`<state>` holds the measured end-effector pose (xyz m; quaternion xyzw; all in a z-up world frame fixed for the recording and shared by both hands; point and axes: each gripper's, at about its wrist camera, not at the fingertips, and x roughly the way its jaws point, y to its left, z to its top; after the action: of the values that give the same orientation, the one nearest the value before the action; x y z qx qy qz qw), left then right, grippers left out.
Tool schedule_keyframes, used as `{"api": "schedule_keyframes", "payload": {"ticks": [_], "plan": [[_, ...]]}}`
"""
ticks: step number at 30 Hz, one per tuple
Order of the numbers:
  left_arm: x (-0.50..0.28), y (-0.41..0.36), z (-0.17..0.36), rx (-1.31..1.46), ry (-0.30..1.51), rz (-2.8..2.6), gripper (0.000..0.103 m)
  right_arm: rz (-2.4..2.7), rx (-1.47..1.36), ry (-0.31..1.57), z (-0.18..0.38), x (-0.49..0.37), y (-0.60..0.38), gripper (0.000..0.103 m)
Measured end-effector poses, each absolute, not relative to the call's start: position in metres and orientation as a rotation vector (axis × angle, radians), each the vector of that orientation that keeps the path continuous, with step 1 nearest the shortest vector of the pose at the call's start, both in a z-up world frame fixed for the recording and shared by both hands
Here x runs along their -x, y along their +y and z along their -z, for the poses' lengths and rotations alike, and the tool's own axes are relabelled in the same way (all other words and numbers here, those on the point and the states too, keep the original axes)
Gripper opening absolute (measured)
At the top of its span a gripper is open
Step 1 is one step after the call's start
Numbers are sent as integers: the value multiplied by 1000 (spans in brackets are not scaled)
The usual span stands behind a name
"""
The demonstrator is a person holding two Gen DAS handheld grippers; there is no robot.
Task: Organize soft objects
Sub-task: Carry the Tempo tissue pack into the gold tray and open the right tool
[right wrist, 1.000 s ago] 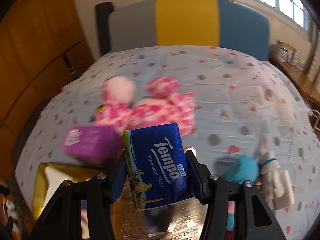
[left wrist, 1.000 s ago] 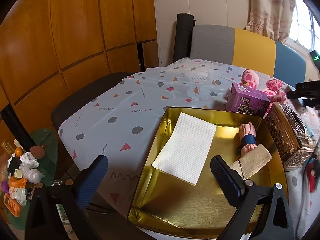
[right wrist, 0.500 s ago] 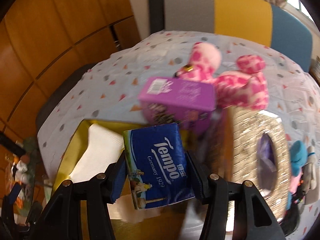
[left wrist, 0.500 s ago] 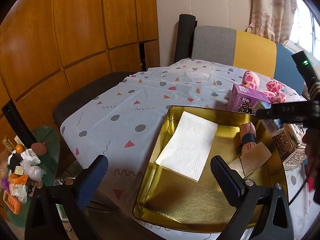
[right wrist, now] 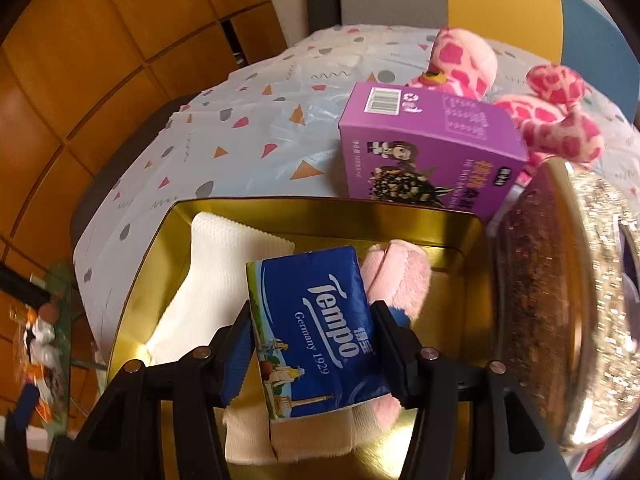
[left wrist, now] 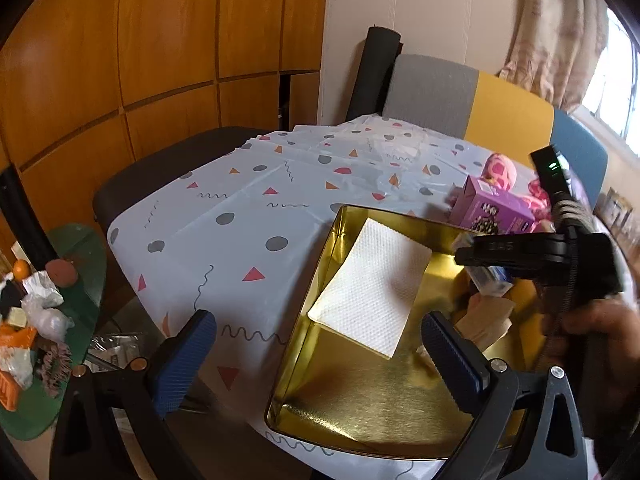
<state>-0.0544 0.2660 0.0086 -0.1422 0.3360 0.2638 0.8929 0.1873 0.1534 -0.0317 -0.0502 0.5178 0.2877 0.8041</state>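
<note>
Carrying blue tissue pack (right wrist: 316,330), right gripper (right wrist: 312,354) clenched on its sides, long axis along fingers, above gold tray (right wrist: 320,210), white napkin (right wrist: 208,280) left, pink roll (right wrist: 394,276) right. Left gripper (left wrist: 316,356) released, empty, near tray's front edge.

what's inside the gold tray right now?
Inside the gold metal tray: a white paper towel, a pink rolled cloth and a beige folded cloth. The right claw holds a blue Tempo tissue pack above them, hiding the tray floor and parts of both cloths beneath.
</note>
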Motion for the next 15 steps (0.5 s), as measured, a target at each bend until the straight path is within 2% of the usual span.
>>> {"api": "schedule_keyframes", "payload": {"ticks": [5,9,15], "plan": [[60,271,-11,327,669,-544,103,-584,88,1124,37,-197,163,58],[63,270,-14,316,661,-546,103,-596,87,1089,31,-193,160,69],[62,264,-16,271,663,-543,103,-606,116,1029,16,-178,146,69]]}}
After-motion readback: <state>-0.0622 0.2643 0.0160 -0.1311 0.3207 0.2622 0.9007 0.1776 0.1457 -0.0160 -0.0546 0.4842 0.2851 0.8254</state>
